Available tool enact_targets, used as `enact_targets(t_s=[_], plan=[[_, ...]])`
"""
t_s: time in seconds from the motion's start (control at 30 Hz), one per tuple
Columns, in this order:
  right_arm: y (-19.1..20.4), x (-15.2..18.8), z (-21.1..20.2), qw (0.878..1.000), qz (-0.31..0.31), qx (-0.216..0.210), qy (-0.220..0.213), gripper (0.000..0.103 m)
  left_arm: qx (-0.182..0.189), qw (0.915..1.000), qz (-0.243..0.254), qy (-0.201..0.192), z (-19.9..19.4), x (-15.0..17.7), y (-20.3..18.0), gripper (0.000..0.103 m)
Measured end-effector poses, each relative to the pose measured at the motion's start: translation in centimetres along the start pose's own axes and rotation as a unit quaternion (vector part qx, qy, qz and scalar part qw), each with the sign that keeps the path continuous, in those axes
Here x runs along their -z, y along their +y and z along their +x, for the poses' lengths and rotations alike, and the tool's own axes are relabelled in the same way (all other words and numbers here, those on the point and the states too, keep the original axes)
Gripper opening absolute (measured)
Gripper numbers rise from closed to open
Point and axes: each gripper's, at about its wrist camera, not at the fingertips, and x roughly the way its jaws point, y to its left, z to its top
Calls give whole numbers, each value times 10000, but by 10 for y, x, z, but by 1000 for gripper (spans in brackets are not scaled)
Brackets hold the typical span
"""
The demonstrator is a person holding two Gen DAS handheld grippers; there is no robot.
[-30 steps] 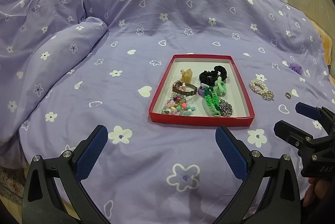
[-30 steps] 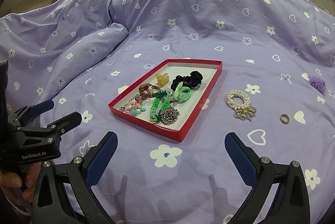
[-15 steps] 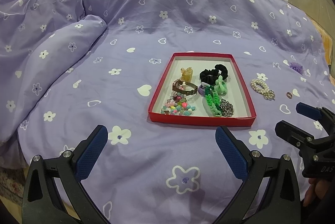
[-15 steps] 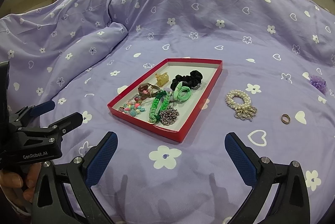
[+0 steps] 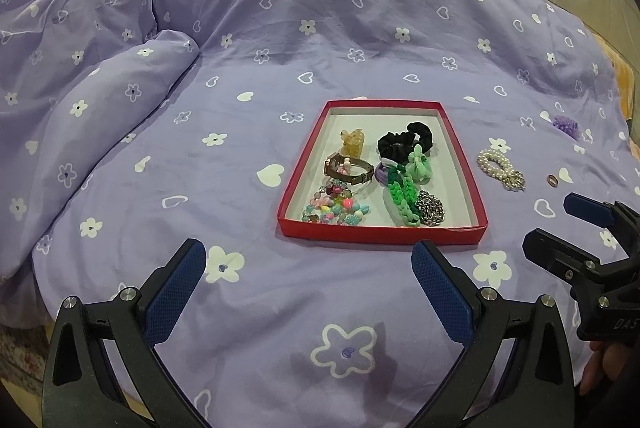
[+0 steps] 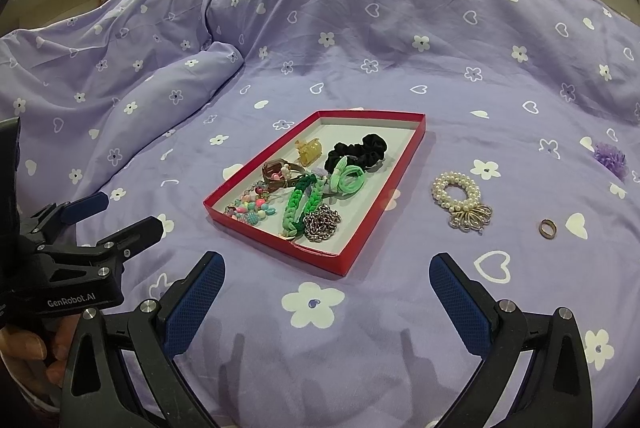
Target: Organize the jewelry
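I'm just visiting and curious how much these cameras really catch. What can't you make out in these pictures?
- Purple band in the red tray, both views: mostly covered by the green braid and green tie.
- Small ring on the bedspread: too small to tell its details.
- Purple flower, both views: near the edge, blurred.
- The hand, right view: cut off by the frame and hidden behind the left gripper.

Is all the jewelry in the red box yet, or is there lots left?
Mostly done: the red box already holds the black scrunchie, green braided bracelet, silver chain and colourful beads. Nothing is in hand; the left gripper and right gripper are open and empty. Left on the purple bedspread: pearl bracelet, small brown ring, purple flower piece.
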Motion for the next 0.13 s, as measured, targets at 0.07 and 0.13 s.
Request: enact_targets(t_s=[0.07,0.13], plan=[[0,0,1,10000,-7,3,1,103,10,10000,-2,13,1,-1,-1,103],[-1,0,1,10000,-1,-8,0,103,26,10000,7,40,2,-1,-1,103]])
